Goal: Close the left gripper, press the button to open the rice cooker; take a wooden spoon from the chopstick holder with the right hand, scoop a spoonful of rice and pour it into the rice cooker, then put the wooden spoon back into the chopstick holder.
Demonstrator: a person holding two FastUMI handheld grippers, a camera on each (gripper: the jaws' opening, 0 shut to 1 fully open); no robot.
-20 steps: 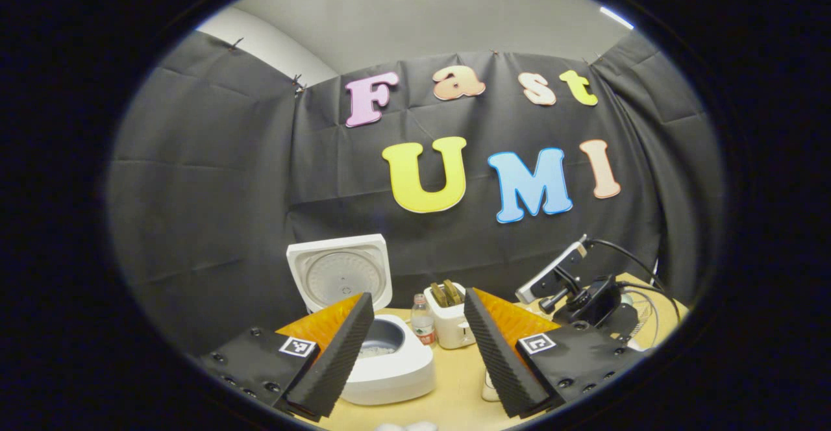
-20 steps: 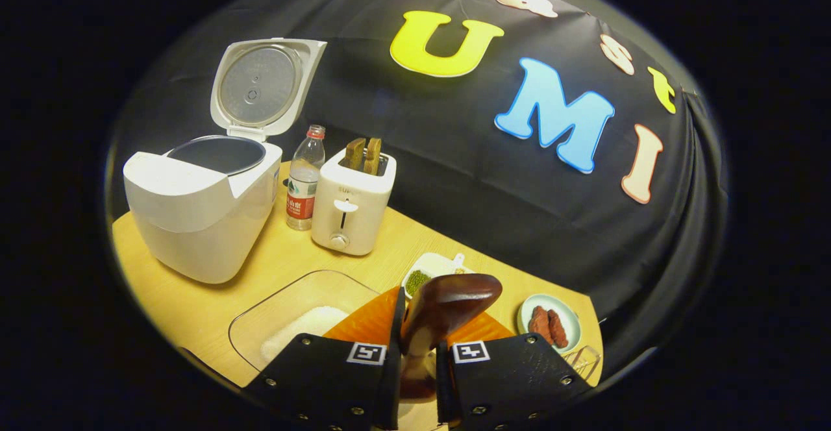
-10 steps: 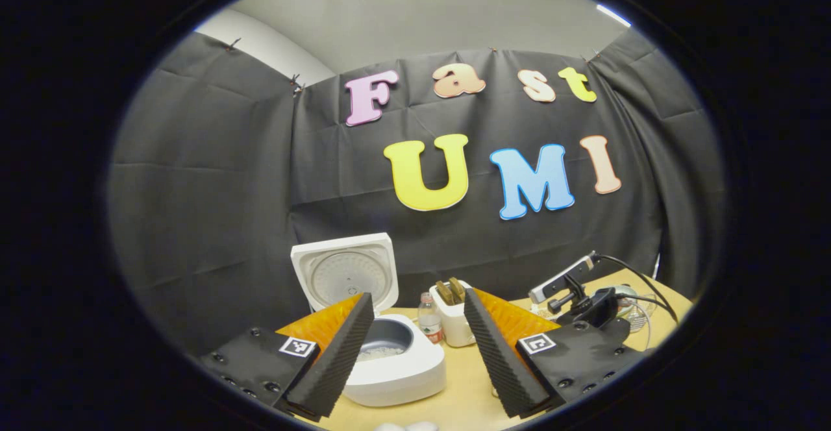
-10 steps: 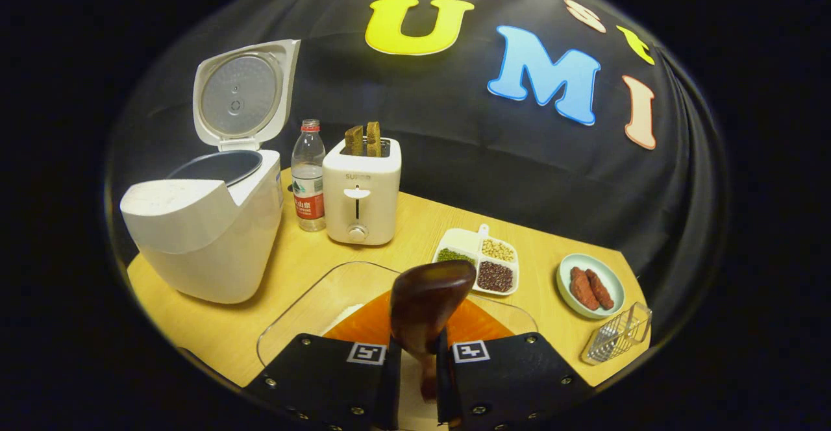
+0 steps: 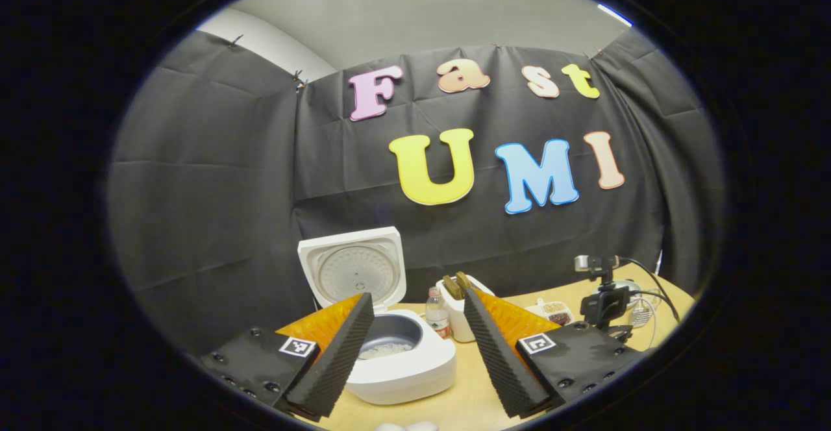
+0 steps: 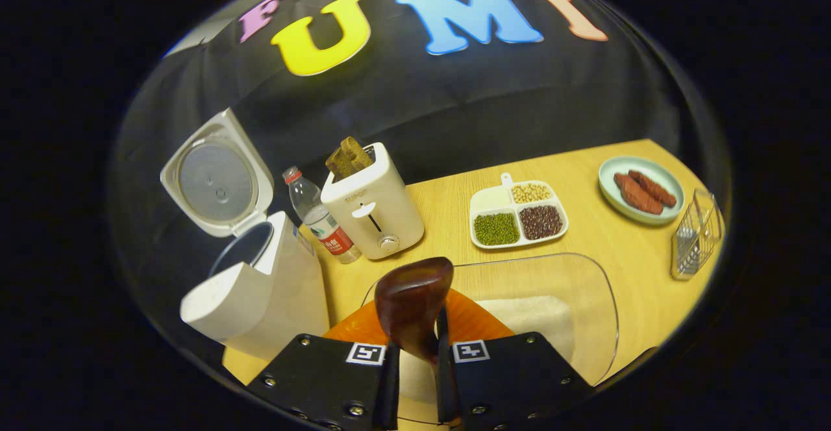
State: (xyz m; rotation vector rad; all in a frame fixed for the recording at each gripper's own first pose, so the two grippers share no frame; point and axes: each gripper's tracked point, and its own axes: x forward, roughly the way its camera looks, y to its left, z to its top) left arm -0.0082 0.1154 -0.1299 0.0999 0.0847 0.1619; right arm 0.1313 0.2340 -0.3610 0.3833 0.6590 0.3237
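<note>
The right gripper (image 6: 415, 353) is clenching the wooden spoon (image 6: 411, 304) between its fingers, its bowl hanging above the clear rice tray (image 6: 587, 301). Beyond, on the counter (image 6: 610, 249), the rice cooker (image 6: 250, 288) is standing lid-up. The left gripper (image 5: 419, 343) is spreading its fingers wide, released, before the cooker.

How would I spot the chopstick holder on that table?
Start at the white toaster and follow the wooden table right, past the divided bean dish and the green plate. The chopstick holder stands just beyond that plate at the table's edge: a see-through wire basket, unlike the solid dishes.
</note>
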